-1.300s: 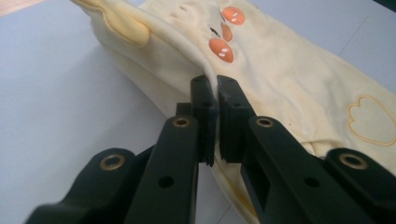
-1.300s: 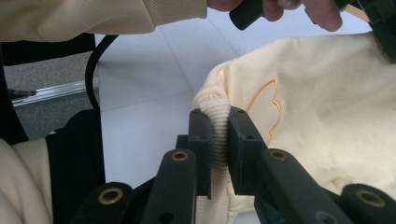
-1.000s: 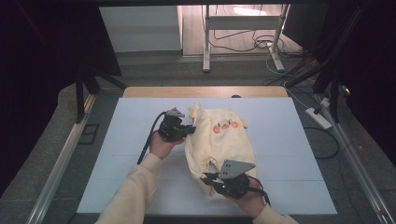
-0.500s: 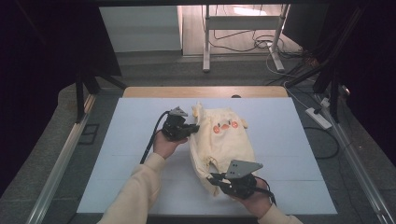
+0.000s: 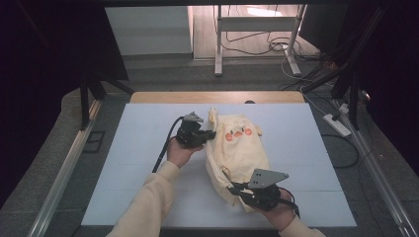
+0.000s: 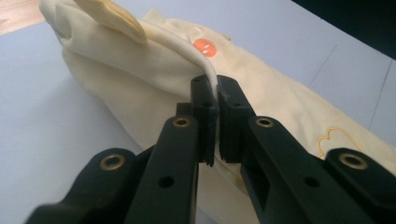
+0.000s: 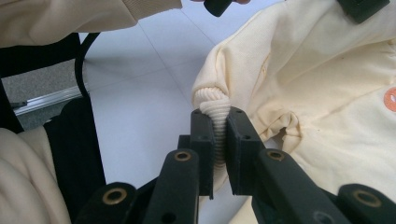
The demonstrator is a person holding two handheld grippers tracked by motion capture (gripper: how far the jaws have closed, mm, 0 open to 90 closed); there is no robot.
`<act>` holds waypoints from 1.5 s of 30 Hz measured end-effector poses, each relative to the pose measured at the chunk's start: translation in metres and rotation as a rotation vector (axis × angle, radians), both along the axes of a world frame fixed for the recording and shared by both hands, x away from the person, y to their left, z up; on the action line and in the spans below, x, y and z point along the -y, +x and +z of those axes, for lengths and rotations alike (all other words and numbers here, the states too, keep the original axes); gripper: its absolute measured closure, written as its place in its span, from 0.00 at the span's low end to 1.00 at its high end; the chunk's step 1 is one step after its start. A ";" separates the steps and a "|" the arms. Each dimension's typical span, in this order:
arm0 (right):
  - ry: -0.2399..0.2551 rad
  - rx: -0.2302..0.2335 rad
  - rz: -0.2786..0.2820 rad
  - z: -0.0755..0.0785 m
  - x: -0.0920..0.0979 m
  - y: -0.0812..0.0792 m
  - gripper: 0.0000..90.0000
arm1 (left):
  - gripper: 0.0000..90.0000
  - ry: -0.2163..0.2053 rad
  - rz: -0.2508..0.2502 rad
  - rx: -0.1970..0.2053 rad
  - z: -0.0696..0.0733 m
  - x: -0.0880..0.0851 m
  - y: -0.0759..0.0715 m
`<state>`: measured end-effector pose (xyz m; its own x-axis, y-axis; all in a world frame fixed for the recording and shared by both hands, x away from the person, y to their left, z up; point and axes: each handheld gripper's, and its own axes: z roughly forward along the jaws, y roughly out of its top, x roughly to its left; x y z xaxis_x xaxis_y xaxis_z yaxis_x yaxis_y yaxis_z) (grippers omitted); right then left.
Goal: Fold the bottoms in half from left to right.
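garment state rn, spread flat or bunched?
Bunched. The cream garment lies gathered in a lump on the white table; left tongs pinch a thin edge, right tongs clamp a ribbed cuff.

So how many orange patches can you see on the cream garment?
2, side by side on the cream garment near its far end: one patch beside the left gripper, another; folds may hide more.

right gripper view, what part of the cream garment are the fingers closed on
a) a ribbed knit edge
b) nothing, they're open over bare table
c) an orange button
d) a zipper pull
a: in the right gripper view the right gripper has its fingers pressed on a bunched ribbed knit edge of the cream garment.
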<state>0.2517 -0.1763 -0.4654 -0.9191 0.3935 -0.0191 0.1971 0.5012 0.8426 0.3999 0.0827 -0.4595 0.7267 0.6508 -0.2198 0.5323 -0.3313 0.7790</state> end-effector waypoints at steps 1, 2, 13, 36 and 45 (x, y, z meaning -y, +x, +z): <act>0.001 0.001 0.000 0.000 0.000 0.000 0.92 | 0.95 -0.002 -0.003 0.002 0.000 0.001 0.000; 0.004 0.000 -0.001 0.000 0.001 0.000 0.92 | 0.95 -0.007 -0.004 0.003 0.000 0.001 0.001; 0.011 -0.002 -0.013 0.002 0.010 0.000 0.92 | 0.95 -0.018 -0.013 0.006 0.002 0.012 0.003; 0.031 -0.009 -0.092 0.003 0.036 -0.001 0.91 | 0.95 -0.011 -0.055 0.017 0.001 0.046 0.014; 0.033 -0.013 -0.139 0.003 0.045 -0.006 0.91 | 0.95 -0.010 -0.073 0.013 -0.001 0.060 0.020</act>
<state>0.2457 -0.2217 -0.4625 -0.8559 0.5171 0.0078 0.2740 0.4406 0.8549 0.4203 0.0224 -0.4601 0.7752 0.5934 -0.2167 0.4969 -0.3609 0.7892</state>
